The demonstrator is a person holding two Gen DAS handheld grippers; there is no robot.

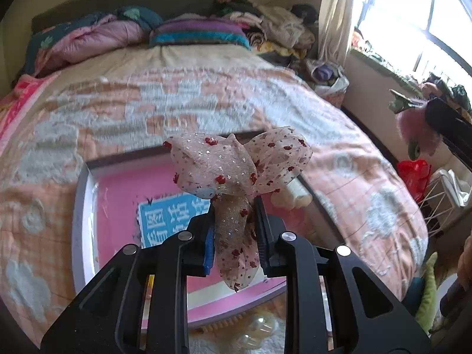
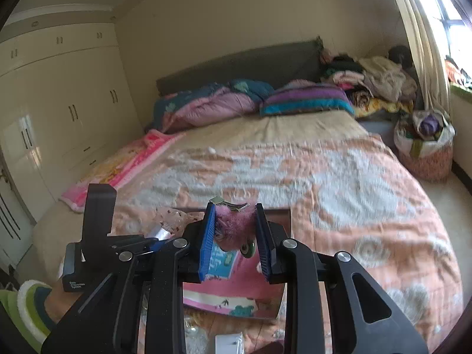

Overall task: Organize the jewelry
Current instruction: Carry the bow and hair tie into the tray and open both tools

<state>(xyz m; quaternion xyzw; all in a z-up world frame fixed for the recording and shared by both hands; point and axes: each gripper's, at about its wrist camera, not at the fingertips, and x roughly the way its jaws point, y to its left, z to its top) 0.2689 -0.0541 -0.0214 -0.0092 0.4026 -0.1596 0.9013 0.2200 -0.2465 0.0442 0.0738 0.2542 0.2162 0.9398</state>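
My left gripper is shut on the tail of a sheer pink bow dotted with red flowers. The bow hangs over an open box with a pink lining, a blue card and a cream piece. My right gripper is shut on a pink fluffy hair clip with a green metal clasp, above the same box. In the left wrist view that clip shows at the far right. The bow and the left gripper's body appear left of my right gripper.
The box lies on a bed with a peach and white blanket; pillows and piled clothes sit at the head. A wardrobe stands left, a fabric basket and window right. A wire basket and red bag are beside the bed.
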